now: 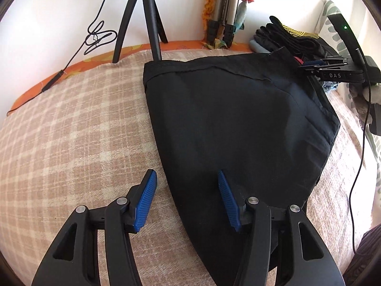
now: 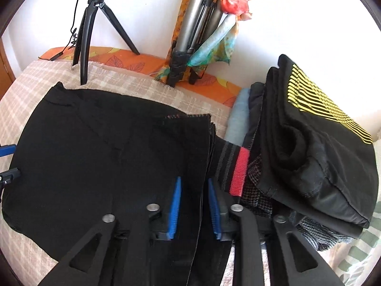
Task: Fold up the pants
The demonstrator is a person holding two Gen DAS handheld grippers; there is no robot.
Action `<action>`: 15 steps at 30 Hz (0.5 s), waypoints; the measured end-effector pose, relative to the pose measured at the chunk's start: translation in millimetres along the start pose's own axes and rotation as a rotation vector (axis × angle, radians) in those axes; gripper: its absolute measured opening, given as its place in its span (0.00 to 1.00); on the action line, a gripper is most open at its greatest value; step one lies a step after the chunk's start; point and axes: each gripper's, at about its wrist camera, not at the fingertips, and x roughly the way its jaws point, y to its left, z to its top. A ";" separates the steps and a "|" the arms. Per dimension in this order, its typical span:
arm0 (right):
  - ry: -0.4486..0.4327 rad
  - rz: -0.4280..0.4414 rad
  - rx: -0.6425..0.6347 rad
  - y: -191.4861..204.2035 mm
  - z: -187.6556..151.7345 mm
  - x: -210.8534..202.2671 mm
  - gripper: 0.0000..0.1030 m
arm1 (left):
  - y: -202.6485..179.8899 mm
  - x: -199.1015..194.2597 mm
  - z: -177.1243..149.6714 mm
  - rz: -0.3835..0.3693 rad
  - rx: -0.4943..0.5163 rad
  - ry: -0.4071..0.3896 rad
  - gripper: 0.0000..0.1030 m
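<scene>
left gripper [image 1: 187,181] fingers spread wide, holding nothing; straddles the near-left edge of the pants [image 1: 238,124] | right gripper [image 2: 193,191] fingers slightly parted over the pants' right edge (grip unclear) | pants lie folded on the checked blanket [image 1: 71,131]; long axis near-to-far; clothes pile [image 2: 309,143] just right

White wall [image 1: 59,12], checked blanket [image 1: 59,143] (perhaps bedding)
</scene>
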 end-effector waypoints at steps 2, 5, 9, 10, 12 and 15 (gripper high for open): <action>-0.029 -0.002 0.009 1.6 -0.1 -8.5 0.33 | 0.2 0.7 -1.7 -0.010 -0.017 0.000 0.51; -0.066 -0.004 0.012 5.8 0.0 -20.2 0.35 | 1.1 0.4 -4.4 -0.039 -0.049 0.006 0.51; -0.117 0.043 0.029 14.1 4.0 -34.3 0.40 | -1.5 -1.8 -7.5 -0.067 -0.068 0.005 0.51; -0.125 0.059 0.021 18.9 5.3 -36.2 0.41 | -1.7 -2.1 -7.9 -0.076 -0.077 0.006 0.51; -0.139 0.082 0.003 30.4 7.7 -39.1 0.42 | -0.9 -3.5 -8.6 -0.099 -0.101 0.004 0.51; -0.139 0.163 -0.022 49.7 13.1 -39.2 0.48 | 2.8 -3.7 -9.5 -0.115 -0.147 -0.004 0.39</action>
